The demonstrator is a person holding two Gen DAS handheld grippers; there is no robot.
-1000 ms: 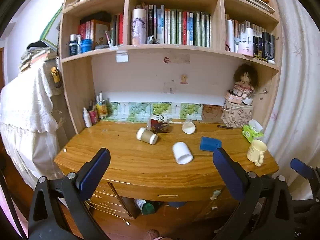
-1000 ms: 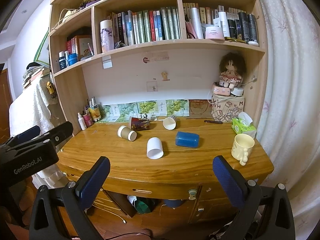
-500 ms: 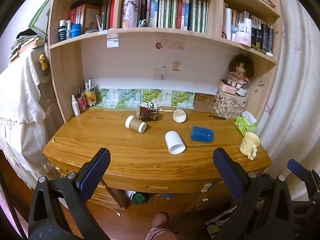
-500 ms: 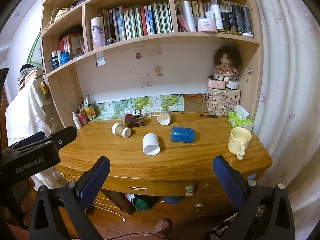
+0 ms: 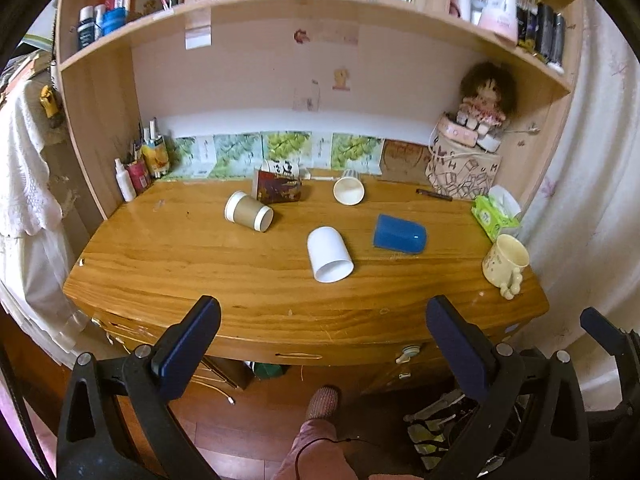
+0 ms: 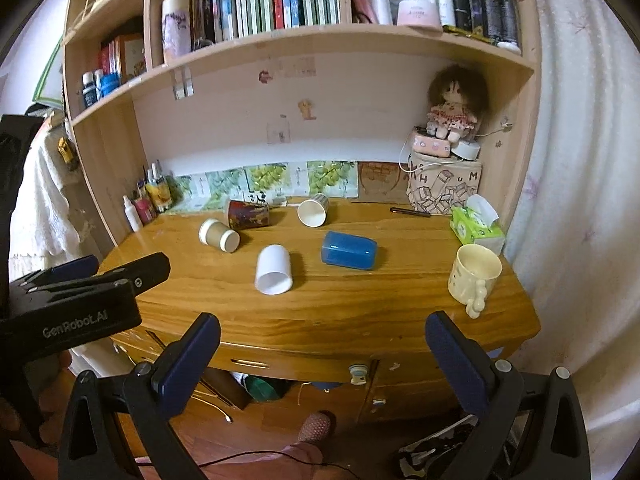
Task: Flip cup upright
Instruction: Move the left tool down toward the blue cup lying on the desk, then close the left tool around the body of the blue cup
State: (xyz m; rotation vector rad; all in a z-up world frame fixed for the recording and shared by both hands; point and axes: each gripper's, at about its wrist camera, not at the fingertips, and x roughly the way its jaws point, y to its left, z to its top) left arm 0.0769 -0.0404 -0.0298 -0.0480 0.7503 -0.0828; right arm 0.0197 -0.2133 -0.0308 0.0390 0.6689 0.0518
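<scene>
Compared with 1 second ago, both hand-held grippers have been brought nearer to the tabletop (image 5: 168, 264), and the cups are seen larger. Left hand-held gripper (image 5: 322, 334) and right hand-held gripper (image 6: 322, 338) are both held wide open and empty, before the front edge. 5 cups are lying on their sides: white cup (image 5: 329, 254) at the middle, blue cup (image 5: 399, 235) just beside it, brown paper cup (image 5: 248, 212), dark printed cup (image 5: 279, 186) and striped cup (image 5: 349, 190) behind. Cream mug (image 5: 505, 261) is standing upright at the right.
</scene>
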